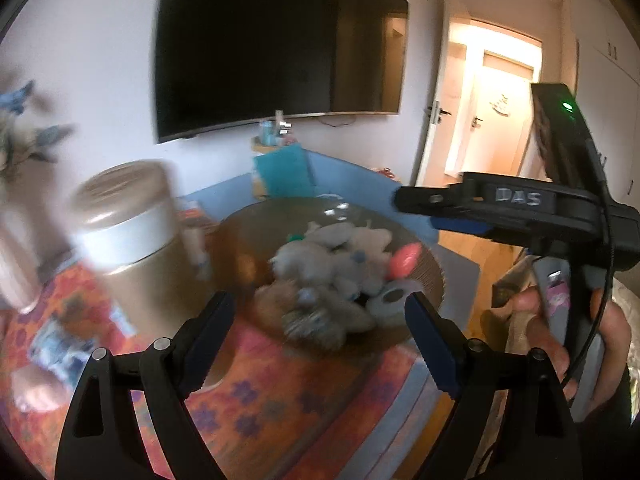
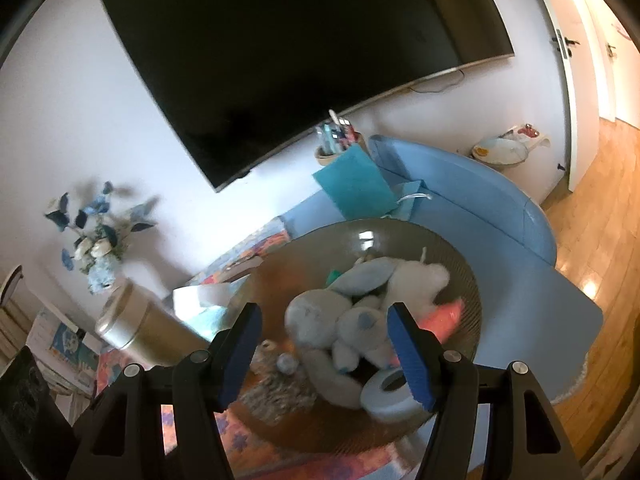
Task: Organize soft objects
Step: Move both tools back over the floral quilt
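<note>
A wide brown ribbed bowl (image 1: 434,276) (image 2: 468,280) stands on an orange patterned cloth and holds a pile of soft toys (image 1: 320,268) (image 2: 344,320). These are pale blue and white plush animals, a pink piece (image 1: 404,260) (image 2: 444,316), a white ring (image 1: 390,300) (image 2: 390,394) and a brown fuzzy toy (image 1: 304,316) (image 2: 276,392). My left gripper (image 1: 320,312) hangs open just before the bowl's near rim, empty. My right gripper (image 2: 324,320) is open above the pile with nothing held. It also shows in the left wrist view as the right gripper (image 1: 420,214), held by a hand (image 1: 540,320).
A silver-lidded tin (image 1: 124,216) (image 2: 128,320) stands left of the bowl. Behind are a teal bag (image 1: 284,172) (image 2: 352,188), a blue curved bench (image 2: 500,216), a wall-hung television (image 2: 300,60), a blue flower arrangement (image 2: 96,236) and an open doorway (image 1: 492,112). The views are motion-blurred.
</note>
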`<state>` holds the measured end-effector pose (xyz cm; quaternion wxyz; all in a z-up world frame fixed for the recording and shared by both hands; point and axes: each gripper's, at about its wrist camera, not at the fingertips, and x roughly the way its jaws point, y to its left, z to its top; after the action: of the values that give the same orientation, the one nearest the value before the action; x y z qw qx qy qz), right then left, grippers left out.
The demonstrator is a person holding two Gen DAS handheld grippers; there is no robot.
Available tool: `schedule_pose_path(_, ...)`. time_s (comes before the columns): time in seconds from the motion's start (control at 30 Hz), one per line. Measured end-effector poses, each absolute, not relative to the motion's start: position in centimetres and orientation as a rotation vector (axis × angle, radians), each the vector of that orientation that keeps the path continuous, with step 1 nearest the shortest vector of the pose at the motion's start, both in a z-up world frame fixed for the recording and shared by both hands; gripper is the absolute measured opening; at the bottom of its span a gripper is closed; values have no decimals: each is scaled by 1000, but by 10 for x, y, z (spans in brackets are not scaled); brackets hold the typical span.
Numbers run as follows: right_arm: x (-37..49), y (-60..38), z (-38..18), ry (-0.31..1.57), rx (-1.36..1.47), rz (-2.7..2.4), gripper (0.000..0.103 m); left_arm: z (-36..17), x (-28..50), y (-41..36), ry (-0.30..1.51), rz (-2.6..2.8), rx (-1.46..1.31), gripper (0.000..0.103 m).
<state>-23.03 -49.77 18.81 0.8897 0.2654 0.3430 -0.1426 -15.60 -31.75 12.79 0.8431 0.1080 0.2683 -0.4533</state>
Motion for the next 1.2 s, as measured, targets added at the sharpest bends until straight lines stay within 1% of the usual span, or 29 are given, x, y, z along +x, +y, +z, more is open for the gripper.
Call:
schedule_pose_path(0.2,-235,-435,202,672,467,-171,64,126,-140,-231,576,-793,166,86)
schedule_pose_path(0.4,-202,-337,207,710,291,35,65,118,-99,-144,612,-532,110,86)
schedule_pose_path(0.43,-196,-320,205,719,264,68,68,115,-92,-133,614,-481,113,86)
schedule_pose_path(0.47,-189,-302,201,731,238,102,76,111,-84,-121,617,-416,126,86)
schedule_pose_path(0.5,-182,-282,195,747,207,133,78,105,-74,-109,623,-350,144,86)
schedule_pose_path(0.53,-175,-266,189,763,180,155,80,100,-68,-98,629,-308,153,86)
schedule_pose_path(0.63,-146,-215,161,835,83,221,80,79,-45,-66,650,-218,149,86)
schedule_pose_path(0.83,-100,-175,104,927,41,242,80,41,-24,-34,684,-172,82,86)
schedule_pose_path(0.87,-93,-171,91,930,45,247,80,38,-18,-34,735,-175,68,86)
schedule_pose_path(1.03,-84,-171,49,980,111,258,80,40,-23,-31,699,-202,39,86)
schedule_pose_path(1.07,-81,-171,45,1004,97,231,80,40,-23,-31,703,-205,42,86)
schedule_pose_path(1.2,-84,-175,48,977,105,227,81,38,-21,-31,726,-219,39,86)
